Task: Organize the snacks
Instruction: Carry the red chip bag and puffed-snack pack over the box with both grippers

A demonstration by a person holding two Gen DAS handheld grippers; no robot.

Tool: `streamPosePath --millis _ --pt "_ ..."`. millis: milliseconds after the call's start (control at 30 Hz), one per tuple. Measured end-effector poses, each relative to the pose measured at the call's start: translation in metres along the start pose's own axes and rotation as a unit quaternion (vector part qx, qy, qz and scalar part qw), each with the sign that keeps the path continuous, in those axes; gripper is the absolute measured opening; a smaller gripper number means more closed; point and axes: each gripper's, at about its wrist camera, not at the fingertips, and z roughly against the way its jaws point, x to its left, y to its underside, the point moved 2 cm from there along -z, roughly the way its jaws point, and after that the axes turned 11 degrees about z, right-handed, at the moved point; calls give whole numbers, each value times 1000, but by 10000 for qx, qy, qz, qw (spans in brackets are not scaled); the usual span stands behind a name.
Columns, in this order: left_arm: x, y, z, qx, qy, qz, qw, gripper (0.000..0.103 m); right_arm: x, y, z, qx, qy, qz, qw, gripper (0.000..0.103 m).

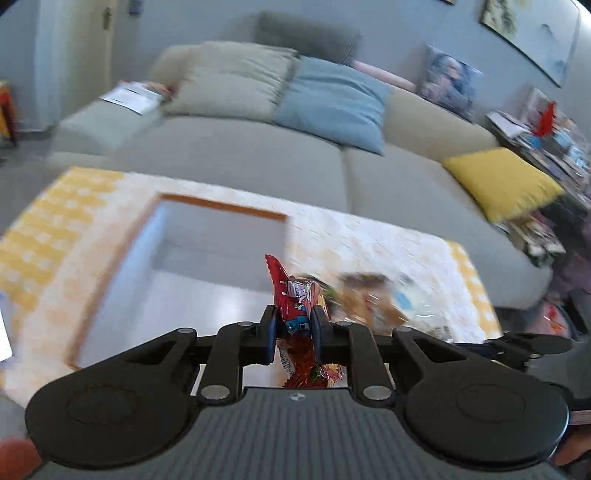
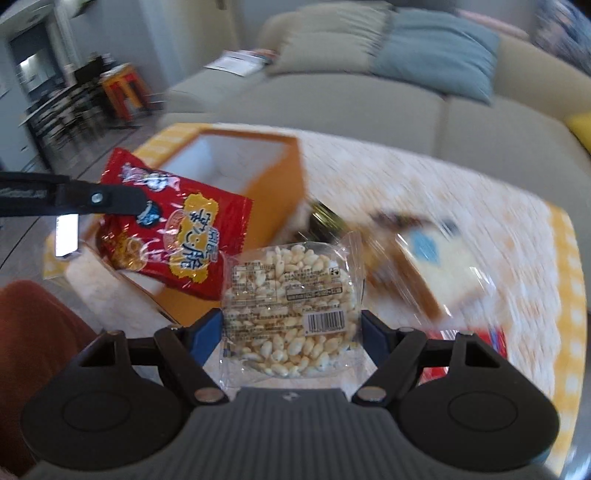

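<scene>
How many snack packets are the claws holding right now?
2. The left claw grips the red snack packet over the orange box; the right claw holds the puffed rice packet. Blurred packets lie on the table.

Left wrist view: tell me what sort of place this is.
Most likely a home living room. A long grey sofa with loose cushions, including a yellow cushion, fills the background, a framed picture hangs on the wall, and the work happens on a low table under a yellow checked tablecloth.
</scene>
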Motion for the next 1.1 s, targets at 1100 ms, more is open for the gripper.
streamPosePath --millis 1100 --pt "118 -23 -105 1279 -1402 115 9818 13 107 -101 -237 2615 -1825 2632 9105 77"
